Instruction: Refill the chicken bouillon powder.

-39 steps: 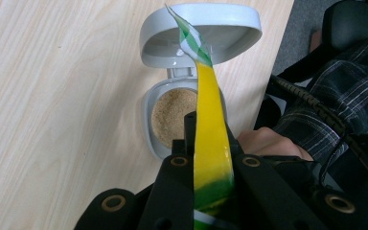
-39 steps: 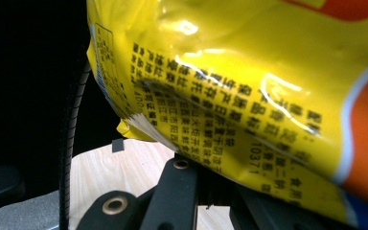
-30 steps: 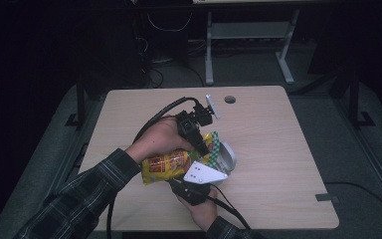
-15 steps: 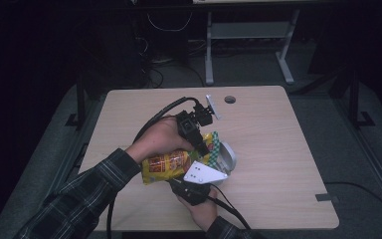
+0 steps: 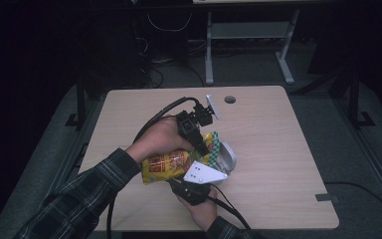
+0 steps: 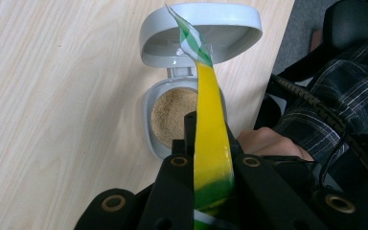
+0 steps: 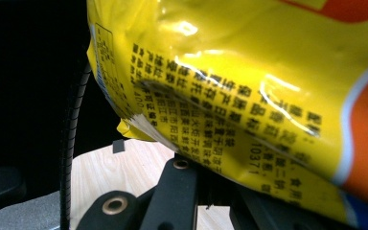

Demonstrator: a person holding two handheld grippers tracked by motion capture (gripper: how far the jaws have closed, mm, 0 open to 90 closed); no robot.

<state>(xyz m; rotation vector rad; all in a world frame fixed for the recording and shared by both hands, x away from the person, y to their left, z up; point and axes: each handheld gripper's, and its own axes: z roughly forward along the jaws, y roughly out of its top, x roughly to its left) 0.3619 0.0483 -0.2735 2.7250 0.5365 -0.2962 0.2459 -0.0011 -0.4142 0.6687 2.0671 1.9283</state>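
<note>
My left hand-held gripper (image 6: 206, 158) is clamped on the snack bag (image 5: 171, 164) top edge. My right hand-held gripper (image 7: 211, 177) pinches its bottom. Open grey container (image 6: 172, 120) sits just ahead of the left one.

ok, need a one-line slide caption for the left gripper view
Left gripper pinches the yellow snack bag's edge above an open grey container of brown granules on the wooden table.

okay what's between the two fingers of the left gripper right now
A flat yellow and green edge of the snack bag sits pinched between the left gripper fingers, seen in the left gripper view, above the open grey container.
</note>
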